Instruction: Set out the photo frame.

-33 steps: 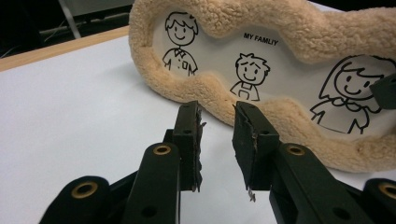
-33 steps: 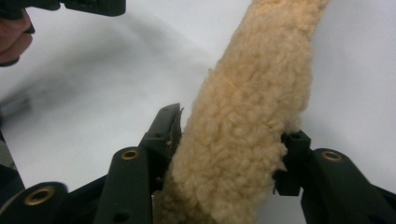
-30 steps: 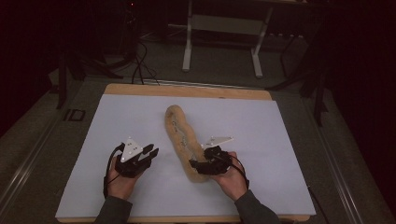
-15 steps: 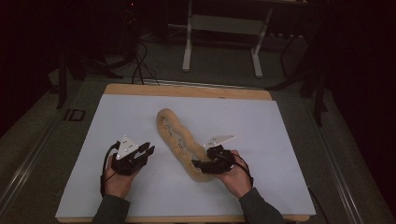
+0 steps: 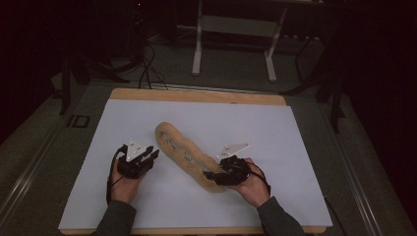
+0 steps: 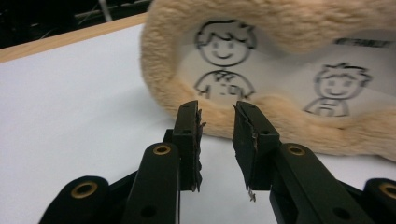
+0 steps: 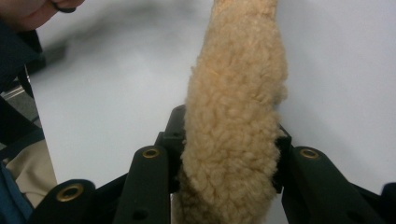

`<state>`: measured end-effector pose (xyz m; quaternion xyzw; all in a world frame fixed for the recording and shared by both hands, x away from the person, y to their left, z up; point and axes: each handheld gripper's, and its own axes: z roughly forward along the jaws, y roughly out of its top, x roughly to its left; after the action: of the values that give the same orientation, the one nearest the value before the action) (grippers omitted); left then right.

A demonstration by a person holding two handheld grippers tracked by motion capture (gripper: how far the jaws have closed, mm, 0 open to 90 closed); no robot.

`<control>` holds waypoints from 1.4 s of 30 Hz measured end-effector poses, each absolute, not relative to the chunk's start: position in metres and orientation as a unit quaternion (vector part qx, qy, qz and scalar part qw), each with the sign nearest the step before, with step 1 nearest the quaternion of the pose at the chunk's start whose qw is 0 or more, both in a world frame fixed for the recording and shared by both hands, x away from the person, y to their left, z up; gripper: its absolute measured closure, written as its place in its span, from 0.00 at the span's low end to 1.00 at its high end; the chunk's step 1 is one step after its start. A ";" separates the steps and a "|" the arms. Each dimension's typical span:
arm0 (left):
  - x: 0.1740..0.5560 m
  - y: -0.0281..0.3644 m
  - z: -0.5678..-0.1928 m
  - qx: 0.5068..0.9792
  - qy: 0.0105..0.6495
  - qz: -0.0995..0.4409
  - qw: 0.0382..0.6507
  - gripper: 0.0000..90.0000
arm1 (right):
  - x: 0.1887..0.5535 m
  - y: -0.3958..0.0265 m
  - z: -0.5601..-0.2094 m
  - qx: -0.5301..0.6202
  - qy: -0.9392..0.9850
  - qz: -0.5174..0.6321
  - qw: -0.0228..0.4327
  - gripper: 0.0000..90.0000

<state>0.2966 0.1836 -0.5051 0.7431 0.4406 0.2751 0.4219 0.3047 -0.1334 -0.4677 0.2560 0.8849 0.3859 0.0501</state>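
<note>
- The fleecy tan plush strip [image 5: 186,156] lies diagonally mid-tabletop [image 5: 295,147], with loads of bare white room on every side, well clear of the wooden edge.
- Right tool [image 5: 212,175] has just been closing and now pinches the strip's near end, which hides its pads.
- Left tool [image 5: 150,155] is part open, holding nothing, just beside the strip's far end; its jaws have just widened slightly.
- Printed cartoon figures [image 6: 223,60] show there, the right one blurry.

The long tan fleecy plush toy [image 6: 280,70] runs off the frame's right edge, and its printed lettering up top's too blurry to read.
</note>
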 end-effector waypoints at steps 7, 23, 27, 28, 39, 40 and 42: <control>0.305 0.188 -0.509 0.736 0.455 0.275 0.419 0.75 | 0.303 -0.135 -0.466 0.231 0.895 0.379 0.052 0.71; 0.330 0.192 -0.508 0.731 0.466 0.276 0.414 0.59 | 0.306 -0.139 -0.466 0.200 0.904 0.375 0.047 0.71; 0.339 0.193 -0.509 0.734 0.462 0.267 0.419 0.59 | 0.307 -0.139 -0.466 0.188 0.906 0.375 0.049 0.71; 0.343 0.191 -0.510 0.740 0.459 0.264 0.415 0.59 | 0.306 -0.139 -0.465 0.183 0.908 0.373 0.051 0.71; 0.345 0.192 -0.513 0.731 0.475 0.264 0.412 0.81 | 0.303 -0.145 -0.474 0.220 0.901 0.368 0.059 0.57; 0.343 0.193 -0.512 0.730 0.477 0.265 0.411 0.81 | 0.300 -0.152 -0.480 0.236 0.894 0.376 0.057 0.54; 0.342 0.193 -0.512 0.729 0.480 0.264 0.410 0.82 | 0.297 -0.158 -0.484 0.250 0.887 0.384 0.049 0.51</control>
<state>0.3420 0.1927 -0.5122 0.7291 0.4800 0.2645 0.4100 0.2971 -0.1581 -0.4840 0.2501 0.8875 0.3840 0.0491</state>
